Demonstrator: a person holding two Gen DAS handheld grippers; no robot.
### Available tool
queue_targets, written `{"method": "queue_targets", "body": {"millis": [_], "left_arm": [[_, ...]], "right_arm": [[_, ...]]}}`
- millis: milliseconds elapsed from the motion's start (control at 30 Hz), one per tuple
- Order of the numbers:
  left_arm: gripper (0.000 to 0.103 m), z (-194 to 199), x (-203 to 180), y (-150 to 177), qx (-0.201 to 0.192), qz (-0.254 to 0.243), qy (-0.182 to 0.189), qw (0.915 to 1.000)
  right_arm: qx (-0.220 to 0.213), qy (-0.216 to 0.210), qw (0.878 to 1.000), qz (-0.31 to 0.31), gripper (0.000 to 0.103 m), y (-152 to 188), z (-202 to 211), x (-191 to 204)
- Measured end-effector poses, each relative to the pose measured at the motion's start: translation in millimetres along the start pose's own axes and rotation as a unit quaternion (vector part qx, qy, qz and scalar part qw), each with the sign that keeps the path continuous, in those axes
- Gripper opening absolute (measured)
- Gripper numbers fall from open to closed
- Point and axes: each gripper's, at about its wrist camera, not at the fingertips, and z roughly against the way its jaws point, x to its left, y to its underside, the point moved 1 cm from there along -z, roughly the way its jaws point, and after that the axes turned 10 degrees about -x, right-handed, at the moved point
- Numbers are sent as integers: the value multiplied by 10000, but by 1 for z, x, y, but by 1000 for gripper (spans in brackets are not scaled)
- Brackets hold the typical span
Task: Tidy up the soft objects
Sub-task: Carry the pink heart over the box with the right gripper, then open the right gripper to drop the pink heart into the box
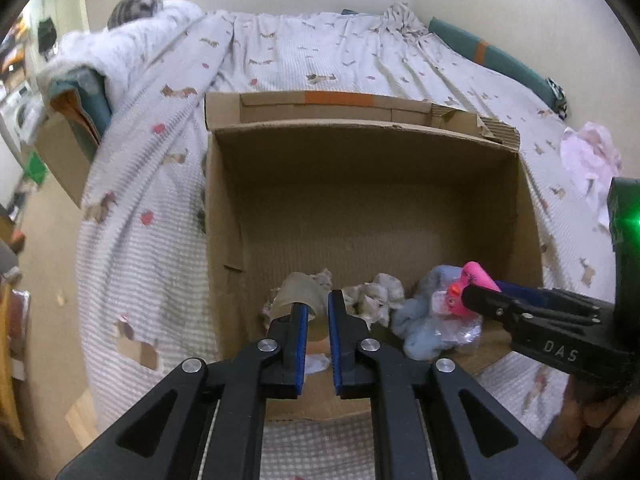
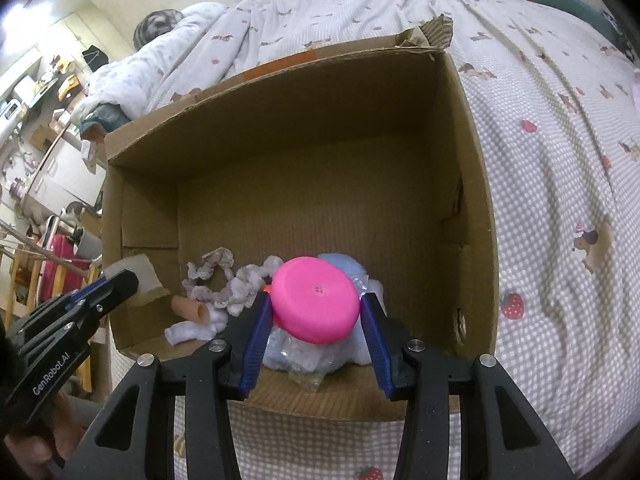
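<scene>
An open cardboard box (image 1: 372, 184) (image 2: 280, 168) stands on the bed. My right gripper (image 2: 316, 306) is shut on a pink soft disc toy (image 2: 314, 304) and holds it low inside the box, over a pale blue plush (image 2: 344, 344); the toy also shows in the left wrist view (image 1: 474, 286). My left gripper (image 1: 318, 308) hangs over the box's near left corner with its jaws a small gap apart and nothing between them. Below it lie a grey sponge piece (image 1: 298, 290) (image 2: 142, 280), grey scrunchies (image 1: 376, 296) (image 2: 224, 284), a tan tube (image 2: 190, 309) and a white sock (image 2: 188, 330).
The bed has a checked cover (image 1: 152, 216) (image 2: 560, 200) with dog and strawberry prints. A crumpled pink cloth (image 1: 592, 160) lies on it to the right. A white blanket (image 1: 120, 56) is heaped at the far left. Cluttered shelves (image 2: 44, 92) stand left of the bed.
</scene>
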Motion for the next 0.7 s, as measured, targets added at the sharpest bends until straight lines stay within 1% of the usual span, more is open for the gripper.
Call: {"method": "queue_targets", "body": {"millis": [133,233,333,367,400,433,467,500,533,633,700], "left_arm": [[9,-3,4,0,97,91,36,9999],[9,-4,5,1,133,122,38,9998],[10,-2,7,-2,61,129,8,9999],[15,-1,7,-2,29,138,30,9999],[29,0,8,-3,8,151,55,9999],[40,0,8,-3,-6,159,64,9999],[67,2,8,-3,-35,164,51,9998],[82,4,7,-4,-91,169,25,9998],[82,7,7,-4,-162,195,41,9997],[84,14,6,-8,-280,234,34,9993],[89,20,5,-10,-425,212,-51,9989]], "right_arm": [[24,-22,10000,-23,48,-1,-2,1],[38,-12,10000,-46,54,-1,-2,0],[26,-18,10000,-93,58,-2,-1,-2],[17,-17,9999,-108,62,-2,0,-2],[-3,-23,9999,-131,64,-2,1,-2],[-26,-24,9999,-147,67,-2,2,-3],[-50,-18,9999,-147,67,-2,3,-3],[-80,-15,9999,-125,67,-3,4,-3],[-113,-25,9999,-109,68,-3,6,-2],[-294,-59,9995,-90,81,-5,12,0],[-450,-69,9989,-135,86,-6,19,-1]]}}
